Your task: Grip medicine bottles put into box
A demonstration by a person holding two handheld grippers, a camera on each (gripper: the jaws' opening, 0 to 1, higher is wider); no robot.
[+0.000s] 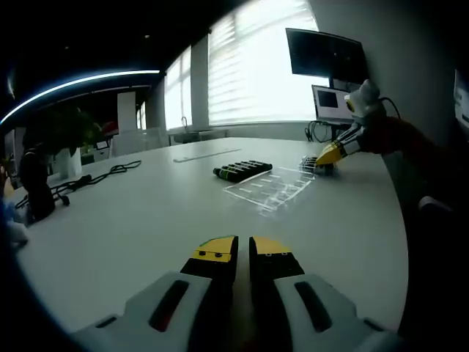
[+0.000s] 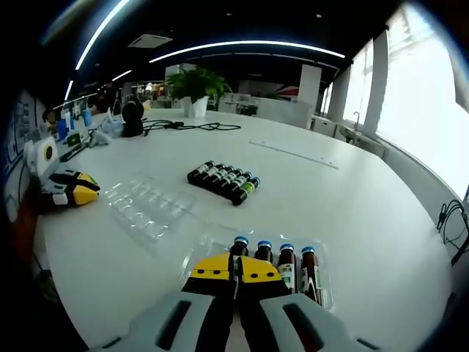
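Right gripper view: right gripper closed, empty, above bottles in tray. Left gripper closed, empty.

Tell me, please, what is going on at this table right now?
A person is loading medicine bottles into clear plastic trays with a handheld gripper in each hand. The right gripper, jaws together, sits at a tray that holds four blue-capped bottles. A row of bottles lies loose on the white table beside an empty tray. The left gripper is shut and empty, low over the table.
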